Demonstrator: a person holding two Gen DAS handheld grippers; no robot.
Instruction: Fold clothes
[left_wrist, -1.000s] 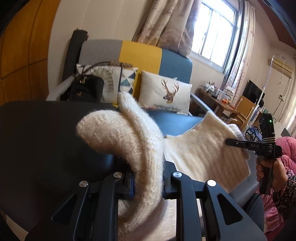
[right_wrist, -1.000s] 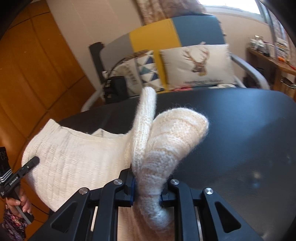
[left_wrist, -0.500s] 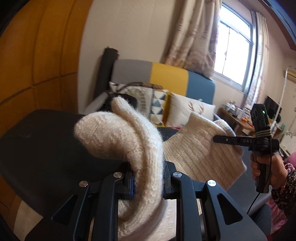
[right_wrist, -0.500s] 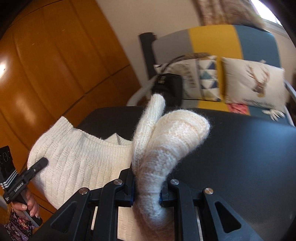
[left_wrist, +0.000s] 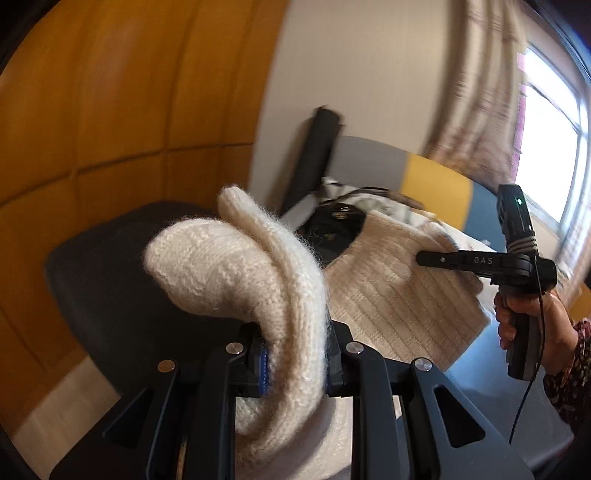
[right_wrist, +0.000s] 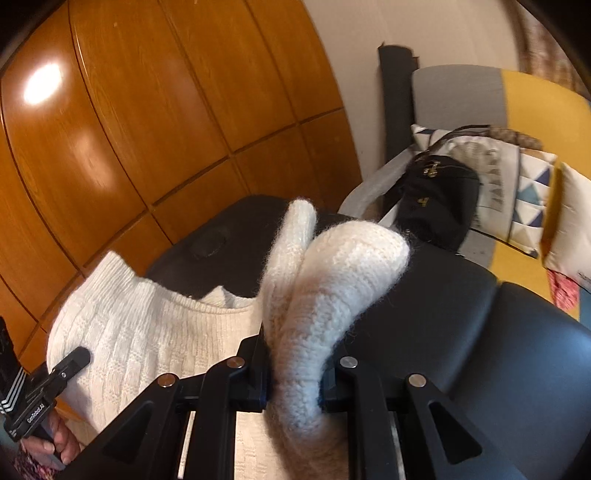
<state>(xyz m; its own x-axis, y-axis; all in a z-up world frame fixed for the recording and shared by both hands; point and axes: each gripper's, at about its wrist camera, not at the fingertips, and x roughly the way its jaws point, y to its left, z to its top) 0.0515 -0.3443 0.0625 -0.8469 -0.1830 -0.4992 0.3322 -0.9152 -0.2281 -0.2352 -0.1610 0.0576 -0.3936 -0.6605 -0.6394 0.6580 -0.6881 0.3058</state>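
A cream knitted sweater hangs stretched between my two grippers above a black padded table. My left gripper is shut on a thick bunched fold of it, which curls up over the fingers. My right gripper is shut on another bunched fold. Each gripper shows in the other's view: the right one at the sweater's far edge, the left one at lower left. The sweater body sags between them.
Orange wooden wall panels stand close behind the table. A sofa with grey, yellow and blue back holds a black handbag and patterned cushions. A curtained window is at the right.
Both grippers have swung left with the sweater still held, so the wooden wall now fills the views and the sofa has shifted right. The grips have not changed.
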